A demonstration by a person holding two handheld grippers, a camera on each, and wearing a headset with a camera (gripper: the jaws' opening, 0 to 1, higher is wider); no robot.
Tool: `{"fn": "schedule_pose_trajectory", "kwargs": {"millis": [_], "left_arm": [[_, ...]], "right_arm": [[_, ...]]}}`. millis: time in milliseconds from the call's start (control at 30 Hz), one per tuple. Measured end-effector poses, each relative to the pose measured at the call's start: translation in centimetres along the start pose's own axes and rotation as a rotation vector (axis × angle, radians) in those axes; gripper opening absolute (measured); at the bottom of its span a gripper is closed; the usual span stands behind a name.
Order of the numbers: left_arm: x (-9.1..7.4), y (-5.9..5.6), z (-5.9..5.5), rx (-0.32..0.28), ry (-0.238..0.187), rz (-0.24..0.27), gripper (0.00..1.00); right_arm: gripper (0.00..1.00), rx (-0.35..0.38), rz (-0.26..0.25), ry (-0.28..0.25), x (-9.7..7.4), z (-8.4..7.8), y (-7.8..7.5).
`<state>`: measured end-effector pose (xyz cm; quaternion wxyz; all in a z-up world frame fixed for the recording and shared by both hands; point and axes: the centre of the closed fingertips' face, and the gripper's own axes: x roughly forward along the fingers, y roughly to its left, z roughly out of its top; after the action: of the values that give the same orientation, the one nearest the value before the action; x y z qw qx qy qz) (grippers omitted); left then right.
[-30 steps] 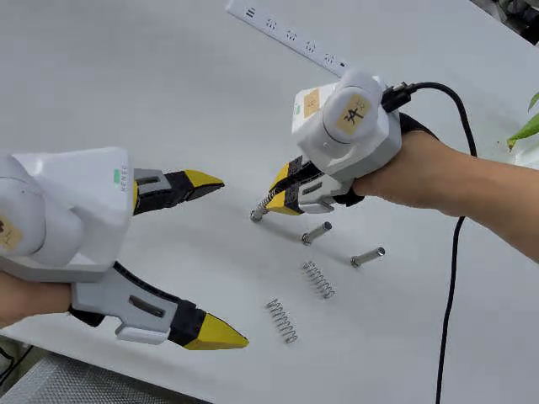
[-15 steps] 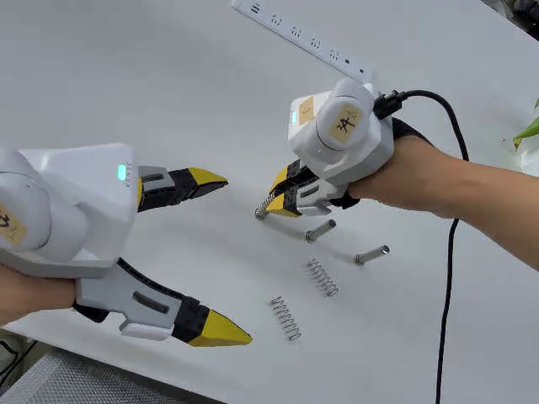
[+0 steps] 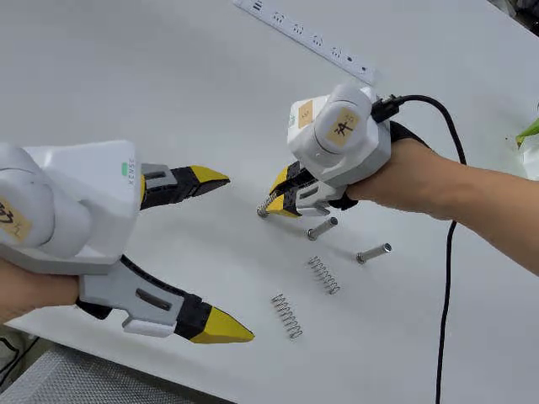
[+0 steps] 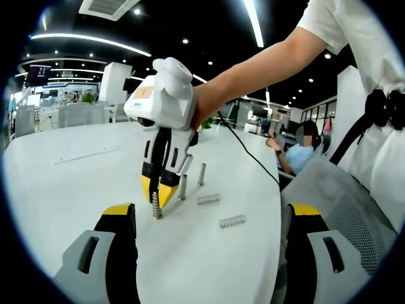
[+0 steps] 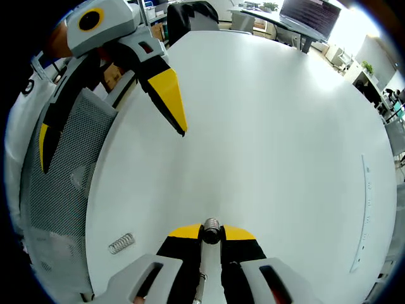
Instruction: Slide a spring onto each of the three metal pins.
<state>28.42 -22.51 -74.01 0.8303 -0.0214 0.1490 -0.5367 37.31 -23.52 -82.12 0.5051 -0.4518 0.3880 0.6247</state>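
My right gripper (image 3: 280, 200) is shut on a metal pin with a spring round it (image 3: 266, 206), whose head rests on the white table (image 3: 126, 93); the pin's end (image 5: 211, 230) sticks out between my yellow fingertips. From the left gripper view the same pin and spring (image 4: 154, 205) stand upright under the right gripper (image 4: 161, 188). Two bare pins (image 3: 322, 228) (image 3: 373, 252) lie right of it. Two loose springs (image 3: 322, 275) (image 3: 285, 316) lie nearer me. My left gripper (image 3: 215, 252) hangs open at the left, nothing between its jaws.
A white power strip (image 3: 305, 38) lies at the far edge. A black cable (image 3: 447, 244) runs from the right gripper off the table's near edge. A green leaf (image 3: 529, 130) shows at the far right. In the left gripper view a person sits beyond the table.
The head camera has shifted a little. The right gripper stays shut on the pin with its spring, and the left gripper stays open in about the same place.
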Motion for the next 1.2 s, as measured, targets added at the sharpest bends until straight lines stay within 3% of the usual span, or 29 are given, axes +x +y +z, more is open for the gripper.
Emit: {"fn": "schedule_pose_trajectory", "kwargs": {"millis": [400,667,900,1200], "left_arm": [[0.0,0.1,0.1,-0.005,-0.007,0.002,0.98],[-0.1,0.1,0.1,-0.003,-0.002,0.002,0.98],[-0.1,-0.1,0.1,0.003,0.007,-0.004,0.98],[-0.2,-0.3,0.3,0.013,0.019,-0.014,0.98]], "right_arm": [[0.08,0.008,0.003,-0.003,0.2,0.0,0.0],[0.14,0.021,0.001,-0.011,0.0,0.1,0.3],[0.25,0.042,-0.009,-0.044,-0.6,0.2,0.4],[0.43,0.071,-0.033,-0.119,-2.7,0.7,0.6]]}}
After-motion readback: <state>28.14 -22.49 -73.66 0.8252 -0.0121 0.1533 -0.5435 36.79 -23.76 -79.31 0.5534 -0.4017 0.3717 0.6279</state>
